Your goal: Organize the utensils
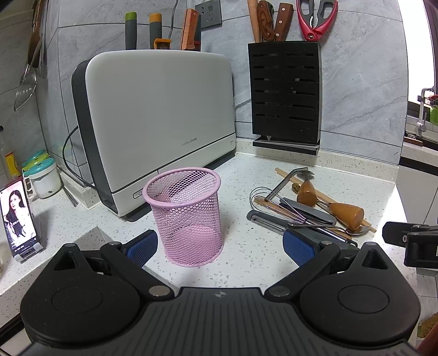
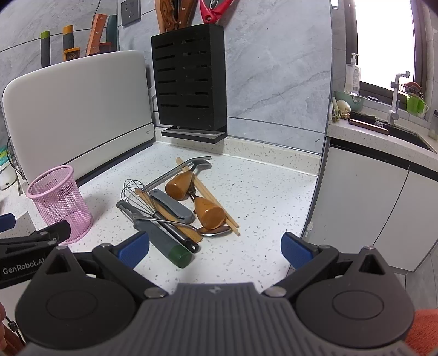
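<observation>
Surface: white speckled stone countertop in a kitchen corner, backed by grey marbled wall tiles.
Utensil pile: heap of loose utensils lying on the countertop, well apart from the wall, right of the cup.
Pile contents: wire whisk with steel handle; grey-handled peeler with dark green end cap; two brown cone-shaped wooden handles; pale wooden chopsticks; metal spoon; flat grey handle. They overlap and cross one another.
Container: pink wire-mesh cylindrical cup, upright on the countertop, nothing inside it, just in front of the appliance.
Left gripper: jaws spread wide, nothing between the blue pads; the cup sits ahead, in line with the gap, not touched.
Right gripper: jaws spread wide, nothing held; the peeler's green end lies just beside its left blue pad.
Appliance: large white box-shaped unit with dark side trim, tool handles sticking up from its top.
Knife block: black slotted holder against the wall, holding wooden-handled knives and red scissors.
Left edge: phone on a stand showing a picture; white jars with teal lids.
Right edge: sink area with grey faucet below a bright window.
</observation>
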Motion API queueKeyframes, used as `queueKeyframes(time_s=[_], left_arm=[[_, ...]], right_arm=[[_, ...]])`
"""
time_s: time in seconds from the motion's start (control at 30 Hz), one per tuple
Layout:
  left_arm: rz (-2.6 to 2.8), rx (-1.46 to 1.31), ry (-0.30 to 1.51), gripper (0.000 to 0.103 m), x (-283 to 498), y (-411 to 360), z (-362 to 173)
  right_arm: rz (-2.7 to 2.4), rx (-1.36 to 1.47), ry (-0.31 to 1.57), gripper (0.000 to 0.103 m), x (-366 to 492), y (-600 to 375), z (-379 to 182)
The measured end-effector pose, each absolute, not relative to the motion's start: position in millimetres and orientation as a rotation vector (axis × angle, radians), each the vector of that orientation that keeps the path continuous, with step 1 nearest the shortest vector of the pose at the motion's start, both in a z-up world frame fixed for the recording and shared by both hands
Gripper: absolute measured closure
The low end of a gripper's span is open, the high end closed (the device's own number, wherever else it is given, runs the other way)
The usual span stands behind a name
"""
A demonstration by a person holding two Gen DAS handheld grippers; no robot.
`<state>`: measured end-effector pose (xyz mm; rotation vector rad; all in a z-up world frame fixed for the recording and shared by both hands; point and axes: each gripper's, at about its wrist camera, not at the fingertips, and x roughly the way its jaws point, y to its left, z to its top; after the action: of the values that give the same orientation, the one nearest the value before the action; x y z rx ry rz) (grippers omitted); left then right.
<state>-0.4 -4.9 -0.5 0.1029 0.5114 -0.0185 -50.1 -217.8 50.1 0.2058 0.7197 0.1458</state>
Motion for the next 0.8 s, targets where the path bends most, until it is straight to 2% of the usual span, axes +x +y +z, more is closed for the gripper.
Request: queueKeyframes(time_s=[0.8], left_arm=[[-0.023,0.101,0.510,0.000,0.0,-5.7,-0.9]], right_arm=[[0.150,0.219,0.734,0.003,-49.5,-216.8,47.2]])
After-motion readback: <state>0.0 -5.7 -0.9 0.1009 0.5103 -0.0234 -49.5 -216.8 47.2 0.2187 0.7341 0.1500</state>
